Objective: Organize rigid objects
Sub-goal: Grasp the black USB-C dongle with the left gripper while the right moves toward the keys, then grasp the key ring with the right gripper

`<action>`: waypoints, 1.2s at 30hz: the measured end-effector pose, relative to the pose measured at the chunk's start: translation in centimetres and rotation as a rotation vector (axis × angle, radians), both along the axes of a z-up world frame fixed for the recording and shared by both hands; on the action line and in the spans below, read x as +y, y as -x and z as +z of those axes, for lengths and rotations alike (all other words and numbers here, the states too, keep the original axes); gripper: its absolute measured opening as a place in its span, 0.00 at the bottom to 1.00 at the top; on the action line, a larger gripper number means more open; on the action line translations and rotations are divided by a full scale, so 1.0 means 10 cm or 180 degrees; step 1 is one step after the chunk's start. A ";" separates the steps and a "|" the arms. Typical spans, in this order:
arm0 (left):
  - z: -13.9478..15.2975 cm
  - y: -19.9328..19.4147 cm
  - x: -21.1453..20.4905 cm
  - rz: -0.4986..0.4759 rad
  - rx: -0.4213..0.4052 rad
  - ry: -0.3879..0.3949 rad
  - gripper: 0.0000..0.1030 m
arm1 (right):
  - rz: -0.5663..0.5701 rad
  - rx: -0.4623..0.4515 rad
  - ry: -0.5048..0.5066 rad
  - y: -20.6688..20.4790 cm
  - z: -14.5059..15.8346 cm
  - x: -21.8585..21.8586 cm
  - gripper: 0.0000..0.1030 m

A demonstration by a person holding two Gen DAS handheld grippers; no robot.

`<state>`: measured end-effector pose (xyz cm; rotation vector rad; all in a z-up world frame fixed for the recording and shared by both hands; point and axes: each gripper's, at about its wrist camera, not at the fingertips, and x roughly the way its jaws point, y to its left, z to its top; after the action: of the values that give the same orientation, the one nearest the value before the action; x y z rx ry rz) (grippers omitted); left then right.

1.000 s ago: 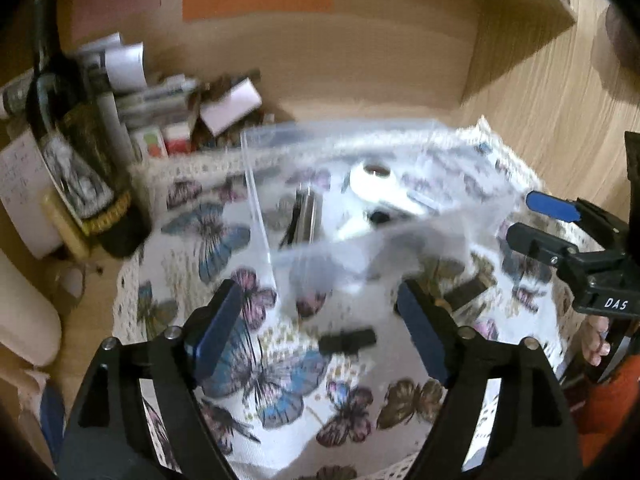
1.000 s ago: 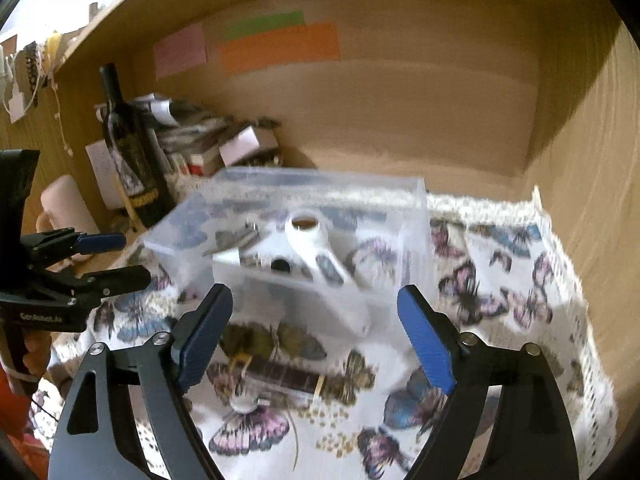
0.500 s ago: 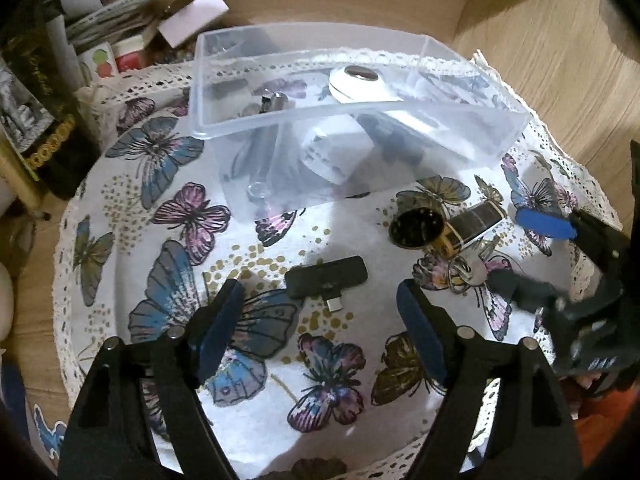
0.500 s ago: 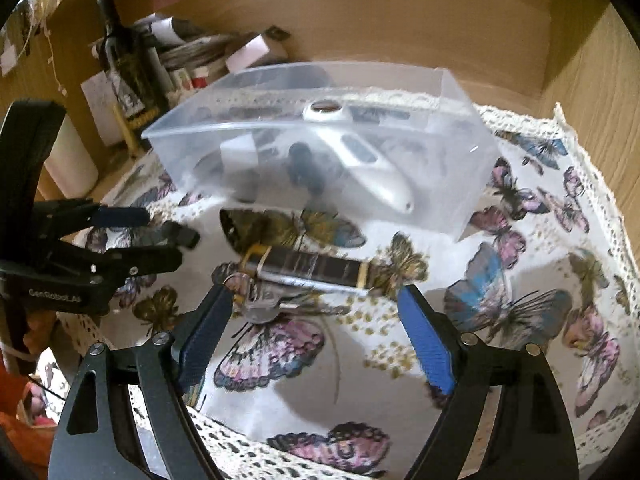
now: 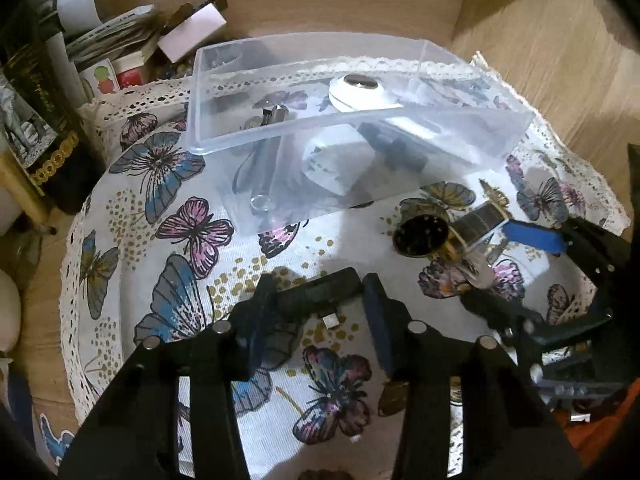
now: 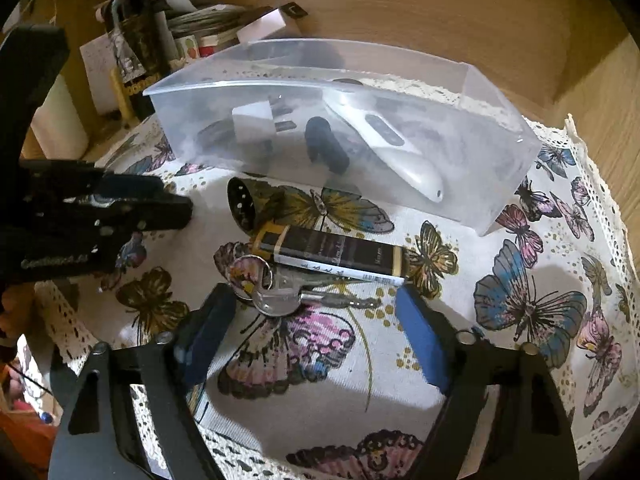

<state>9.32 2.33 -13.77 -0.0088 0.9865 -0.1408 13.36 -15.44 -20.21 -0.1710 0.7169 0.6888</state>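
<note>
Two blue pads of the left gripper (image 5: pixel 318 300) pinch the ends of a small black adapter (image 5: pixel 320 291) lying on the butterfly cloth (image 5: pixel 160 240), just in front of the clear plastic bin (image 5: pixel 360 128); its metal plug pokes out toward the camera.

From the right wrist, the right gripper (image 6: pixel 312 312) stands wide apart and empty, low over the cloth, with a key on its ring (image 6: pixel 280 298) lying between its fingertips and a dark rectangular box (image 6: pixel 336 256) just beyond, near the bin's front wall.
</note>
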 end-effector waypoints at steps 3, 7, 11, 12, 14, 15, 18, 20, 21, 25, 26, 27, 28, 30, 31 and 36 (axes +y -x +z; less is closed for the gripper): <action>0.04 0.04 0.01 0.0020 -0.0059 -0.0003 0.43 | -0.0005 -0.0030 0.0034 0.00 0.02 -0.01 0.55; 0.09 0.07 0.00 0.0047 -0.0117 -0.0047 0.43 | -0.0003 -0.0045 0.0018 0.03 0.03 -0.03 0.54; 0.14 0.10 -0.02 0.0058 -0.0185 -0.0048 0.43 | -0.0014 -0.0075 -0.0055 0.12 0.04 -0.16 0.51; 0.15 0.10 -0.03 0.0065 -0.0211 -0.0049 0.43 | -0.0017 -0.0077 -0.0067 0.13 0.05 -0.17 0.19; 0.20 0.13 -0.04 0.0074 -0.0268 -0.0053 0.43 | 0.0069 0.0075 -0.0149 0.10 0.05 -0.23 0.11; 0.22 0.13 -0.04 0.0074 -0.0288 -0.0054 0.43 | 0.0027 0.0046 -0.0145 0.10 0.05 -0.26 0.11; 0.27 0.15 -0.06 0.0082 -0.0349 -0.0081 0.43 | 0.0012 0.0043 -0.0125 0.13 0.03 -0.30 0.11; 0.30 0.16 -0.06 0.0089 -0.0373 -0.0082 0.43 | 0.0036 0.0070 -0.0188 0.14 0.05 -0.33 0.12; 0.31 0.17 -0.07 0.0095 -0.0381 -0.0076 0.43 | 0.0070 0.0073 -0.0193 0.15 0.06 -0.33 0.15; 0.34 0.21 -0.06 0.0112 -0.0417 -0.0060 0.43 | 0.0171 -0.0072 -0.0147 0.17 0.15 -0.27 0.41; 0.34 0.22 -0.05 0.0117 -0.0422 -0.0055 0.43 | 0.0219 -0.0092 -0.0123 0.15 0.15 -0.23 0.44; 0.35 0.23 -0.05 0.0121 -0.0427 -0.0051 0.43 | 0.0293 -0.0091 -0.0092 0.14 0.16 -0.19 0.45; 0.35 0.24 -0.04 0.0124 -0.0434 -0.0052 0.43 | 0.0382 -0.0060 -0.0066 0.07 0.14 -0.09 0.45; 0.36 0.26 -0.03 0.0140 -0.0453 -0.0051 0.43 | 0.0485 0.0000 0.0016 0.00 0.11 0.00 0.45; 0.37 0.27 -0.01 0.0148 -0.0463 -0.0046 0.43 | 0.0531 0.0017 0.0093 -0.05 0.09 0.07 0.45; 0.35 0.30 0.07 0.0192 -0.0466 0.0026 0.43 | 0.0606 -0.0013 0.0303 -0.19 0.09 0.24 0.45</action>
<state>6.35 3.00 -10.28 -0.0351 0.8387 -0.0889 15.23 -13.08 -19.27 -0.3309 0.7360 0.8358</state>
